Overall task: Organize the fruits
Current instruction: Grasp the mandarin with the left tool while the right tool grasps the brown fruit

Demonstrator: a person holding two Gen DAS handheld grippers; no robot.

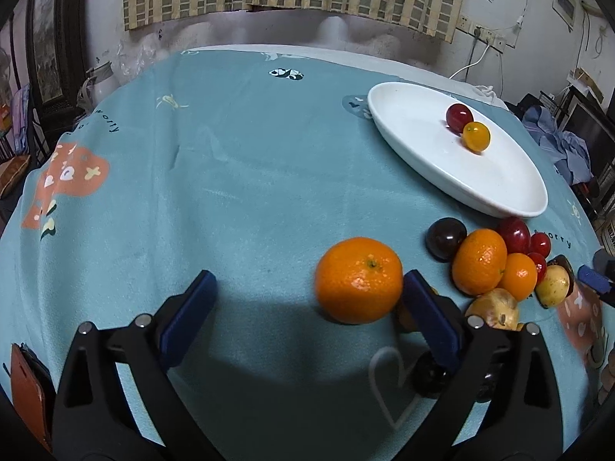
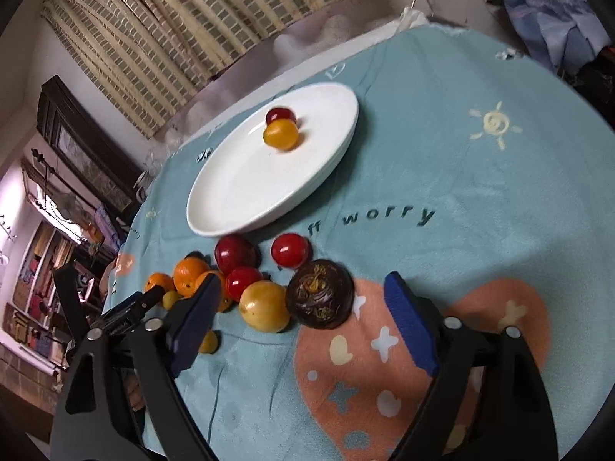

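The cloth (image 2: 480, 176) reads "worry". Both the left gripper (image 1: 309, 288) and right gripper (image 2: 301, 294) gape, holding nothing; their arms hide some fruit (image 1: 432, 376).

Both wrist fisheye views look steeply down from close above the teal printed tablecloth (image 1: 246, 176), the left one from the near-left, the right one tilted from the right, sharing the white oval plate (image 1: 419, 153) (image 2: 238, 192) and the fruit cluster beside it.
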